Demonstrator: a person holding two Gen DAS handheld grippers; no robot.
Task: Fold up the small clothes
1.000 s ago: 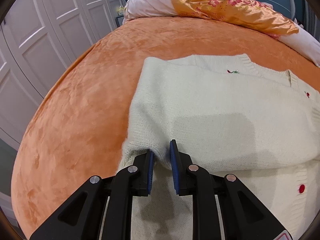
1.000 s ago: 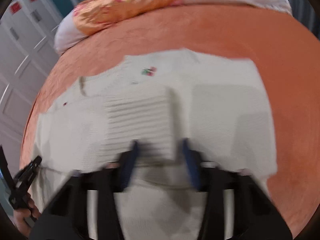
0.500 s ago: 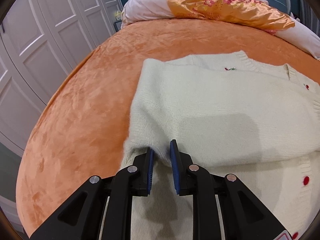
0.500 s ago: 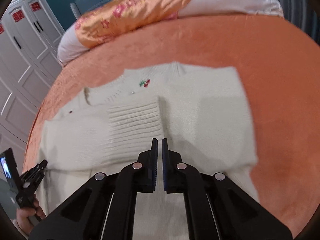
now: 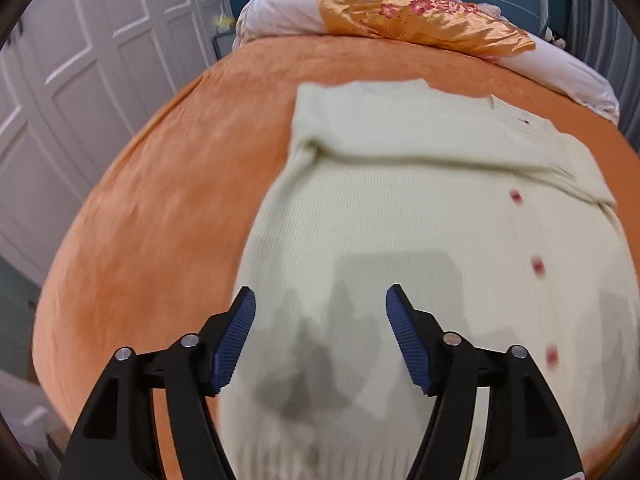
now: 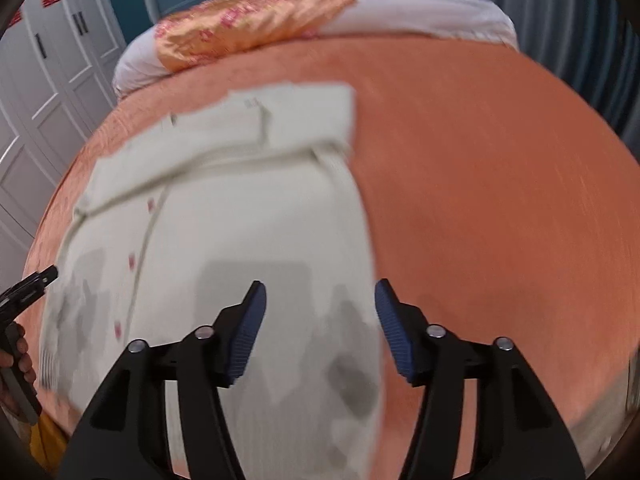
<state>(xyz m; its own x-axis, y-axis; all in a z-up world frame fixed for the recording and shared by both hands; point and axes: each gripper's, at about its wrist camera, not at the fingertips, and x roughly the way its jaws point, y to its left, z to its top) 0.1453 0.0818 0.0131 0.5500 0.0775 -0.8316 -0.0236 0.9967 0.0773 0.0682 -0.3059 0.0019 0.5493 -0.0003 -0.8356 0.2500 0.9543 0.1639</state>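
Note:
A cream knitted cardigan (image 5: 420, 208) with red buttons lies flat on the orange bedspread (image 5: 160, 208). Both sleeves are folded across its upper part. My left gripper (image 5: 320, 336) is open and empty above the cardigan's lower left part. My right gripper (image 6: 320, 332) is open and empty above the cardigan's (image 6: 240, 220) lower right edge. The left gripper's tip (image 6: 28, 288) shows at the far left of the right wrist view.
Pillows (image 5: 420, 20) with an orange floral cover lie at the head of the bed. White wardrobe doors (image 5: 80, 80) stand to the left. Bare orange bedspread (image 6: 480, 200) spreads to the right of the cardigan.
Both grippers have opened and let go of the cardigan's sleeves. Both have drawn back toward the hem, so the sleeves now lie folded farther away.

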